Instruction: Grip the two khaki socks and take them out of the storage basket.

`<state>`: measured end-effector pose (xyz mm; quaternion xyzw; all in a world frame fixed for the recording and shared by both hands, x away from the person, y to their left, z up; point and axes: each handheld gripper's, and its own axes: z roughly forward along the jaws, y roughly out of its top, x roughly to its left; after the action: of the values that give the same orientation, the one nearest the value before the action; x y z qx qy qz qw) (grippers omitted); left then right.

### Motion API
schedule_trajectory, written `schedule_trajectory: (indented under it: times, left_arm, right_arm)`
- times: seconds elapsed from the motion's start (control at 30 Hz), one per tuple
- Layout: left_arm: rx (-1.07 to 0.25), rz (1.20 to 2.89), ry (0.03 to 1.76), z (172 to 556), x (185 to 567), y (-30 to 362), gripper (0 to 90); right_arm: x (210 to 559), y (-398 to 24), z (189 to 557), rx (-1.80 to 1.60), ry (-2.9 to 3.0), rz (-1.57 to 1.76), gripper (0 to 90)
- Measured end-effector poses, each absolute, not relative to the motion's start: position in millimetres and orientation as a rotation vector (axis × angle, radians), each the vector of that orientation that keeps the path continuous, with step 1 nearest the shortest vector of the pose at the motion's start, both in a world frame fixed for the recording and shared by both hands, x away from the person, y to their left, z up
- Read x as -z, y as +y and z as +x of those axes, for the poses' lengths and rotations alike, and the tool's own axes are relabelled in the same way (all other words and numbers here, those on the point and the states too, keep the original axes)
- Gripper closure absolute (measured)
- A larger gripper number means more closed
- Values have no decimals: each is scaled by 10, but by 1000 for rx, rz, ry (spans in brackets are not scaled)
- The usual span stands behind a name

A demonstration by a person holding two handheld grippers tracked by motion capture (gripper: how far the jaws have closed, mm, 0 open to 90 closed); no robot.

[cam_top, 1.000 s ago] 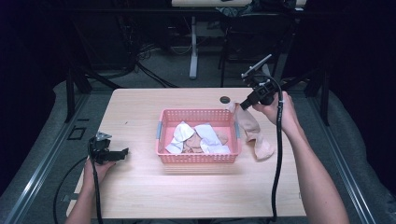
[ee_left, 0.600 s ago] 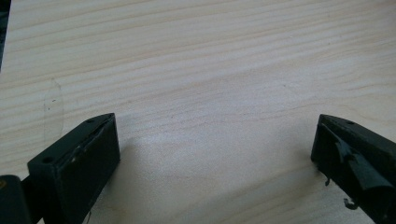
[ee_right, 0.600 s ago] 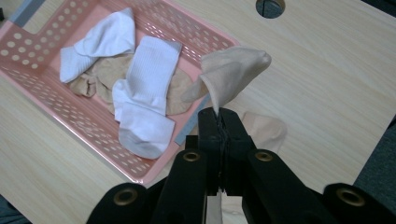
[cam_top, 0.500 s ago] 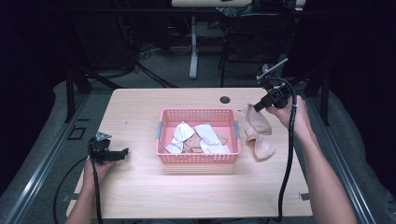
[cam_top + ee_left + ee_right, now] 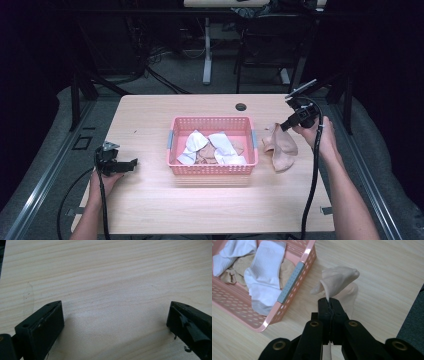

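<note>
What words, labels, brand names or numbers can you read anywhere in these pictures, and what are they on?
None: no readable text anywhere.
Pink basket: plain, grey handle strip unmarked.
White socks and the beige sock clamped in the right tool: no logos visible.
Left tool, open over the bare wooden table: black, unmarked.

One basket [image 5: 210,170], perhaps five socks [image 5: 222,147]
</note>
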<state>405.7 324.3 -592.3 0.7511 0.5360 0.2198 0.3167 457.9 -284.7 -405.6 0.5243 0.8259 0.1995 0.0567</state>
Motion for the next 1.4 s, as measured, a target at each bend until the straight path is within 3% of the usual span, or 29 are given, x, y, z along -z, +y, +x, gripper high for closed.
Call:
schedule_trajectory:
  times: [0.5, 1.4]
  left_arm:
    - [-579, 1977, 1411, 4057, 5923, 3243, 10]
    - [-579, 1977, 1411, 4057, 5923, 3243, 10]
  right_arm:
    - [4531, -2961, 4628, -562, 2500, 1689, 886]
    - [5031, -2998, 4702, -505, 2513, 1784, 881]
